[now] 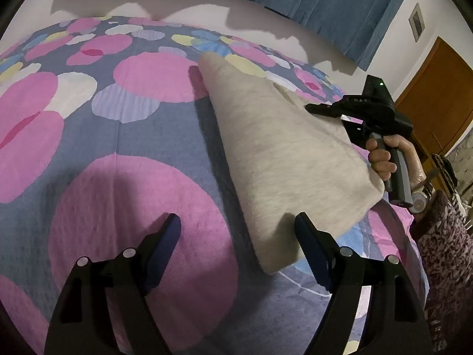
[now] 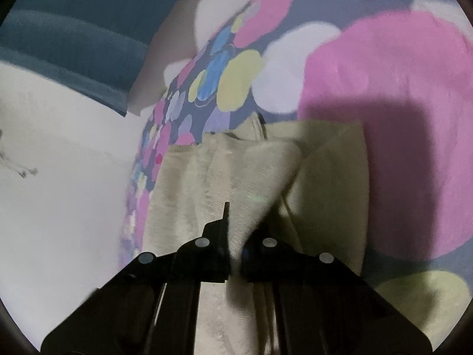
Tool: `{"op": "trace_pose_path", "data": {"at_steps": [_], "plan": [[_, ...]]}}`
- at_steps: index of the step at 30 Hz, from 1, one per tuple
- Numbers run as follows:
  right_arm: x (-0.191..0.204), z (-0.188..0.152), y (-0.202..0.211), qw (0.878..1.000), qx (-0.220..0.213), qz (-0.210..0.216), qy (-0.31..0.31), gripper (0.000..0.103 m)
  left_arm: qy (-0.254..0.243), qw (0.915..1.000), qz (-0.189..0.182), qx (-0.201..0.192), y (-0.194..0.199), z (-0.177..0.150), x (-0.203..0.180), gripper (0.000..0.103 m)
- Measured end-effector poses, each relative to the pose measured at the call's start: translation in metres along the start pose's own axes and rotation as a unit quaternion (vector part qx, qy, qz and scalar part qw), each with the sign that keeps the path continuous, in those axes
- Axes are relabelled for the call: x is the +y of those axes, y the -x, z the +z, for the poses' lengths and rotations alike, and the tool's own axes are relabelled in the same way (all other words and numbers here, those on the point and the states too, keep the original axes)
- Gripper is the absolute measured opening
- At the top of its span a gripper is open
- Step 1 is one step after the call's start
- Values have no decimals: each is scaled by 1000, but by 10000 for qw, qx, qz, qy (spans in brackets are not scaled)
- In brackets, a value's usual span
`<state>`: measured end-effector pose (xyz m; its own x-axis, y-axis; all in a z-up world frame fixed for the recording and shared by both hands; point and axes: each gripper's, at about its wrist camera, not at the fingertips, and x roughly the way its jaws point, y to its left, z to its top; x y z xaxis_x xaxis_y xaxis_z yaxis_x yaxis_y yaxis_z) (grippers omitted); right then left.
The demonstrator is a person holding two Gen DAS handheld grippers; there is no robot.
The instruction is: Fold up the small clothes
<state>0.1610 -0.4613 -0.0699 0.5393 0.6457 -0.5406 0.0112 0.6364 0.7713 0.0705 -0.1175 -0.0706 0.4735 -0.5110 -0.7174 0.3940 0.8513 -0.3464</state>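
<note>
A cream knitted garment [image 1: 266, 148] lies across the flowered bedspread [image 1: 133, 162], and its right side is raised off the bed. My right gripper [image 1: 313, 108], held by a hand [image 1: 384, 159], sits at that raised upper edge. In the right wrist view my right gripper [image 2: 239, 236] is shut, with a fold of the cream garment [image 2: 189, 183] pinched between its jaws. My left gripper [image 1: 236, 222] stands open above the bedspread at the garment's near corner. Its right finger [image 1: 307, 236] is close beside the cloth and nothing is between the jaws.
The bedspread [image 2: 384, 74] has large pink, white and yellow circles on grey-blue. Blue curtains [image 1: 325, 0] hang behind the bed against a white wall. A brown door [image 1: 437, 97] is at the right, and a patterned sleeve [image 1: 443, 236] is at the bed's right edge.
</note>
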Motion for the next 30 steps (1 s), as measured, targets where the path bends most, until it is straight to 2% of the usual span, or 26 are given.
{"op": "trace_pose_path", "data": {"at_steps": [2,4,8,11,13,14,23,25,30], "plan": [[0,2,16,9996,-285,53,9,4,3,9999,-54,-107,4,0,-3,78],[-11,3,29,9987,-490,-74,-126,4,-76,9999,-72,-105,2,1,-5,78],[-37,-3,16,9984,-132,-386,-401,6,48,9999,-120,58,-8,2,-2,78],[-44,-9,27,9971,-295,-171,-683,18,63,9999,-151,42,-7,2,-1,78],[-41,-20,44,9958,-485,-4,-781,35,64,9999,-145,45,-7,2,-1,78],[-38,-29,55,9956,-544,52,-758,36,66,9999,-151,41,-7,2,-1,78],[-20,-123,110,9952,-506,136,-827,36,90,9998,-200,32,-8,1,0,79],[-20,-141,116,9935,-495,334,-966,36,88,9998,-197,32,-8,1,0,79],[-17,-155,108,9932,-333,349,-1063,37,112,9997,-225,28,-7,1,1,79]]}}
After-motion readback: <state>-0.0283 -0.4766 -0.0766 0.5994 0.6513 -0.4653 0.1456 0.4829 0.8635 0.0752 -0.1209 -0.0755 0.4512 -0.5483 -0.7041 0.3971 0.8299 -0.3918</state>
